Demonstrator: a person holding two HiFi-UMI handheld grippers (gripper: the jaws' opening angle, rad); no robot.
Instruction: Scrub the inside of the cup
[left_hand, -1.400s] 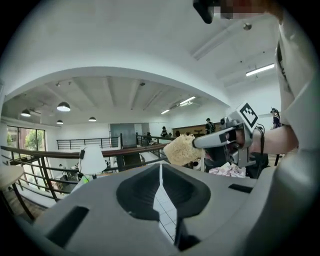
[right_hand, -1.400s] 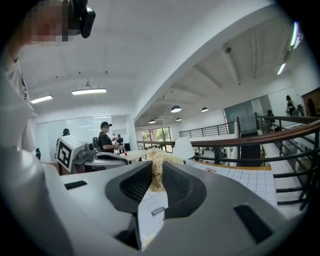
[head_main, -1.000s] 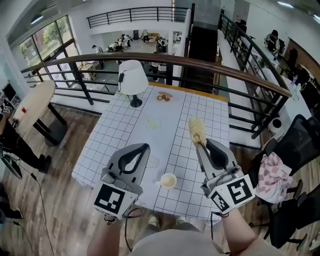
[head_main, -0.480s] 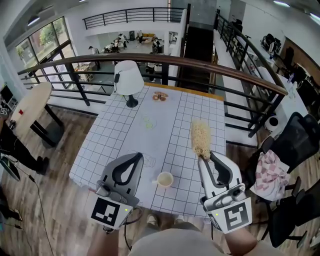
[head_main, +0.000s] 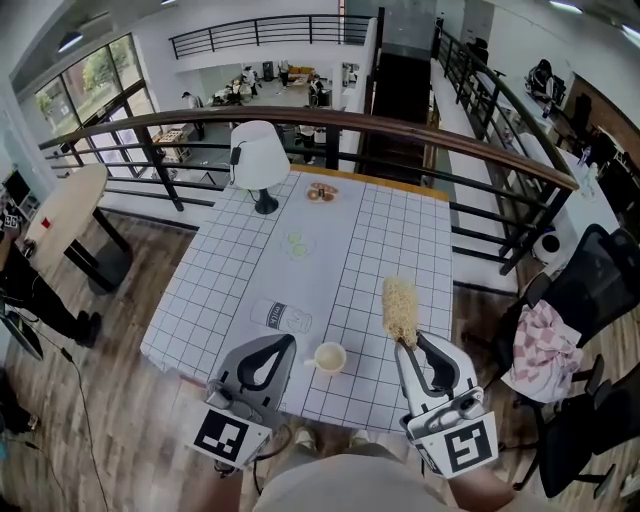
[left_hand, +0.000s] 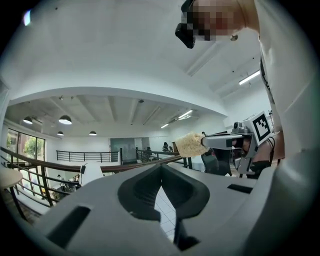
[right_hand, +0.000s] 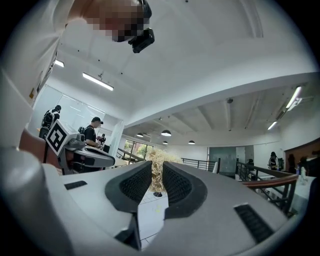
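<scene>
A small cream cup (head_main: 329, 357) stands upright near the table's front edge, between my two grippers. My left gripper (head_main: 287, 342) is just left of the cup, jaws shut with nothing in them; in its own view the left gripper (left_hand: 161, 167) shows its tips meeting. My right gripper (head_main: 411, 343) is to the right of the cup, shut on the stem of a pale, fibrous scrubber (head_main: 400, 309) that points away over the table. In the right gripper view the scrubber (right_hand: 159, 165) rises between the jaws of the right gripper (right_hand: 157, 176). The scrubber (left_hand: 190, 145) is apart from the cup.
The table's white grid cloth (head_main: 385, 245) carries a lying clear bottle (head_main: 281, 316), a white lamp (head_main: 258, 155), a plate of pastries (head_main: 322, 192) and a small pale item (head_main: 297, 244). A railing (head_main: 420, 130) runs behind; a chair with cloth (head_main: 545, 345) stands right.
Both grippers have drawn back toward the table's front edge, the scrubber coming with the right one. The lying bottle, covered by the left gripper before, now shows.
</scene>
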